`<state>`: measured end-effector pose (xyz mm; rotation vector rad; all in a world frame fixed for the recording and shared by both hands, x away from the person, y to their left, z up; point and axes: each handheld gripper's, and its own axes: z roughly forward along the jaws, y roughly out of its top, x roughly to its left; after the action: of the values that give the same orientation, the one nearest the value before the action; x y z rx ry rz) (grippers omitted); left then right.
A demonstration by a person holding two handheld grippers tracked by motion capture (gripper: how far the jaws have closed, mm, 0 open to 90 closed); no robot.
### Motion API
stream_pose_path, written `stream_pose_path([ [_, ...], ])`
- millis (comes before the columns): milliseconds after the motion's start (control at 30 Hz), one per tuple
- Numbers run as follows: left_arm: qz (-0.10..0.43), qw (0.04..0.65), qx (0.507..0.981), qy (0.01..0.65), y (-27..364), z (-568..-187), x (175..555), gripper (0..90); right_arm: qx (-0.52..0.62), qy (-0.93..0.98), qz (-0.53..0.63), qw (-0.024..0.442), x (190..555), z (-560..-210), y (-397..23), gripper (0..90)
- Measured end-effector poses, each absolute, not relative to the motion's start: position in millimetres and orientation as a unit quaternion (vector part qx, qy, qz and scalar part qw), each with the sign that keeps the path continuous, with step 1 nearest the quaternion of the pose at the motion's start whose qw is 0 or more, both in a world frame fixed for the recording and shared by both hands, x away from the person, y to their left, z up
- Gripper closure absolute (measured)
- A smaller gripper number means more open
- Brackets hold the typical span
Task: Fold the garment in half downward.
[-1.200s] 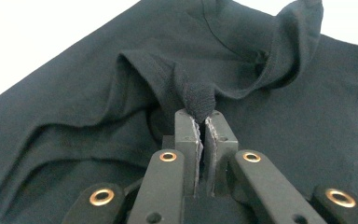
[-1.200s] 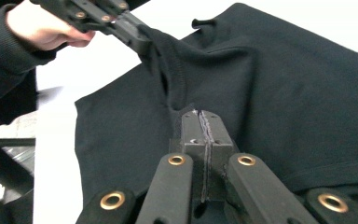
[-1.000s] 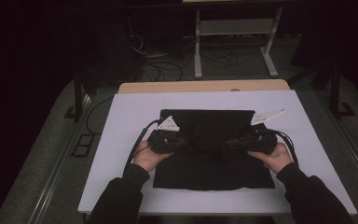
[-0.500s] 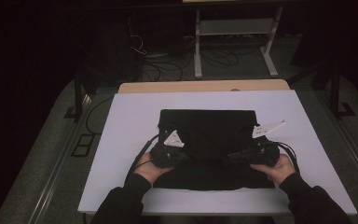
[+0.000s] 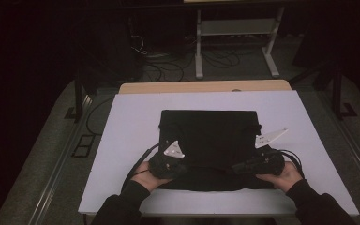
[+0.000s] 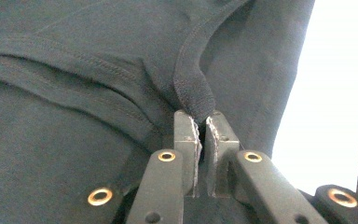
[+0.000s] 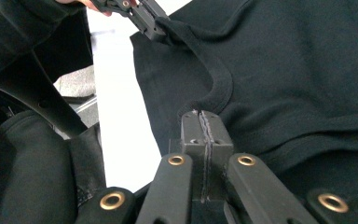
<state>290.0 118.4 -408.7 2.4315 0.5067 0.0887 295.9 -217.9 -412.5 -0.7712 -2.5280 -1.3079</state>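
Fabric is what both of your tools have hold of: a black garment (image 5: pixel 208 140) lies folded flat on the white table top (image 5: pixel 122 140), with its near edge at 6 o'clock, just in front of your hands. Your left gripper (image 5: pixel 168 165) sits at the garment's 7 o'clock corner. In the left gripper view its jaws are nearly together, with a thick ribbed band of the collar (image 6: pixel 193 91) pinched between the pads (image 6: pixel 189 140). Your right gripper (image 5: pixel 258 164) sits at 5 o'clock, and in the right gripper view its jaws (image 7: pixel 201 123) are pressed fully together on the same collar edge, where the curved neckline (image 7: pixel 219 84) runs down into them.

The main risk, as I judge it, is uneven hold. Your left bite takes only the tip of the band, so a sharp tug toward 6 o'clock could slip it free and drop that side. The cloth is soft and layered; you may have caught one layer on one side and two on the other, and pulling would then twist the fold rather than carry it. If your hands drift apart toward 3 and 9 o'clock, the neckline will stretch and the stitching will take the strain. Dragging low across the table could bunch the far layers at 12 o'clock and undo the fold. Watch the trailing cables (image 5: pixel 143 161) near your wrists too; they lie close enough to snag the cloth.
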Motion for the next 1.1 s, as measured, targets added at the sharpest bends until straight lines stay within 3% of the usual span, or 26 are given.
stream_pose_path([
  [1100,0.009,0.288,0.944,0.164,122,-416,267,81.8,-0.232,-0.881,-0.394,0.122,272,-423,-206,88.1],
])
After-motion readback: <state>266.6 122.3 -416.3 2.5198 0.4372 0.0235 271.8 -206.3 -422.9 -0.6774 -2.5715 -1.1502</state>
